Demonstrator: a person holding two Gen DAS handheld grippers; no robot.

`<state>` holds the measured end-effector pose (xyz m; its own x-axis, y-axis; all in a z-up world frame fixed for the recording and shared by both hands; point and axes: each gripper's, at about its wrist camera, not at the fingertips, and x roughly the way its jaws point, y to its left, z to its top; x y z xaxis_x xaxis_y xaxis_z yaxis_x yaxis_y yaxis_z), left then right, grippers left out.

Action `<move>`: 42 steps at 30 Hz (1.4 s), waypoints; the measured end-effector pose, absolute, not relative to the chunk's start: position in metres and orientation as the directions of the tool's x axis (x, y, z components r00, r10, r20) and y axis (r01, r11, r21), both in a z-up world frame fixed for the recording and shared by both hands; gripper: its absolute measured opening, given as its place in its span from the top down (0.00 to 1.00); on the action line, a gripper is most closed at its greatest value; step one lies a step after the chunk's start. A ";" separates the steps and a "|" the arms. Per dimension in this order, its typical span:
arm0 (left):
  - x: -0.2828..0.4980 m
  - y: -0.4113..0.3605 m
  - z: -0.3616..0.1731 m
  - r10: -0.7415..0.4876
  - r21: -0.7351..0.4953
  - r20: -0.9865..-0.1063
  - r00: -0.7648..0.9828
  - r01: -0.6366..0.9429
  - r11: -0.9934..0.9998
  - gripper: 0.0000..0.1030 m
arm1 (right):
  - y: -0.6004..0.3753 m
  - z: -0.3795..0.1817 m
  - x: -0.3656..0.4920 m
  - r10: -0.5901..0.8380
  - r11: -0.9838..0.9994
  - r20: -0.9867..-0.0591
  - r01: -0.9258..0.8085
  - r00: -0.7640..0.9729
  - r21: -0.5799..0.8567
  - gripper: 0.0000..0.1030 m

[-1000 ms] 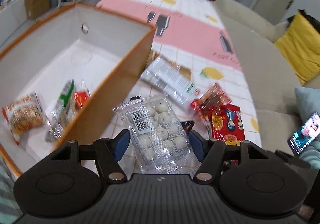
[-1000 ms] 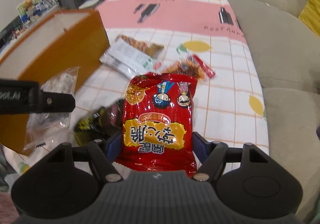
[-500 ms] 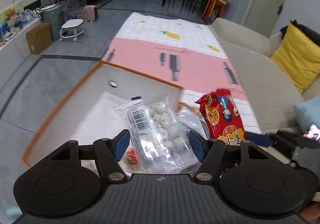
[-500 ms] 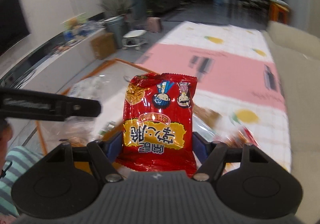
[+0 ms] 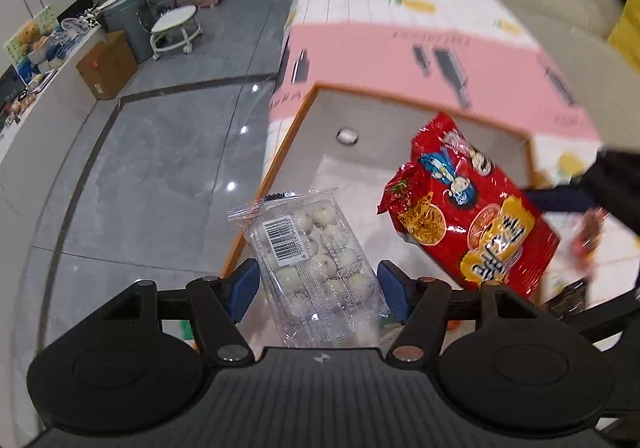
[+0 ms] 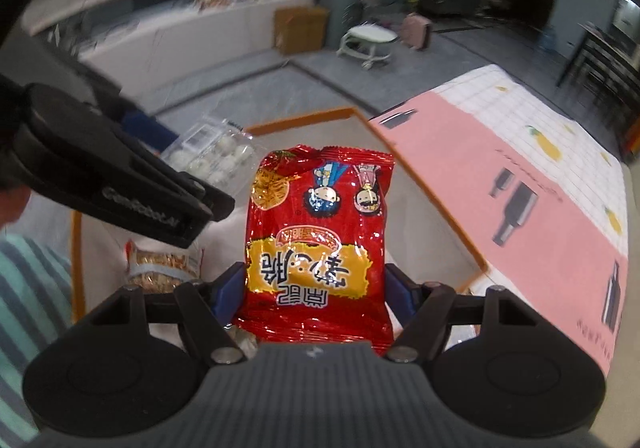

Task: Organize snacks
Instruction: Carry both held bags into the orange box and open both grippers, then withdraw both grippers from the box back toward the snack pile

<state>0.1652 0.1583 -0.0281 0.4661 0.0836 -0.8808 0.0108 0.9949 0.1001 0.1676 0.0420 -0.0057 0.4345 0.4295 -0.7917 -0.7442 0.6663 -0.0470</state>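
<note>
Pink-and-white checked mat (image 5: 400,48) on grey tiled floor (image 5: 160,136), orange-rimmed box (image 5: 288,136) atop.

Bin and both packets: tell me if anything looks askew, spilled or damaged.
Nothing stands out. The left tool holds the clear packet of white balls and the right tool holds the red packet, both over the bin. Neither wrapper shows a tear or spill. The noodle pack lies in the bin.
</note>
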 end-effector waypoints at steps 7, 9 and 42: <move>0.173 0.154 -0.062 0.096 0.152 -0.905 0.414 0.104 0.983 0.33 | 0.070 -0.043 0.192 0.340 0.577 -0.880 -0.812 0.332 -0.084 0.32; 0.176 0.151 -0.069 0.086 0.145 -0.914 0.396 0.122 0.982 0.33 | 0.075 -0.053 0.194 0.311 0.560 -0.894 -0.822 0.322 -0.101 0.32; 0.175 0.150 -0.057 0.119 0.164 -0.892 0.437 0.067 0.984 0.23 | 0.081 -0.058 0.193 0.213 0.554 -0.917 -0.815 0.337 -0.171 0.11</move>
<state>0.1747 0.1500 -0.0567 0.4371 0.1188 -0.8915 0.0671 0.9842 0.1640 0.1927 0.0810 -0.0585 0.3368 0.2128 -0.9172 -0.8150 0.5537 -0.1708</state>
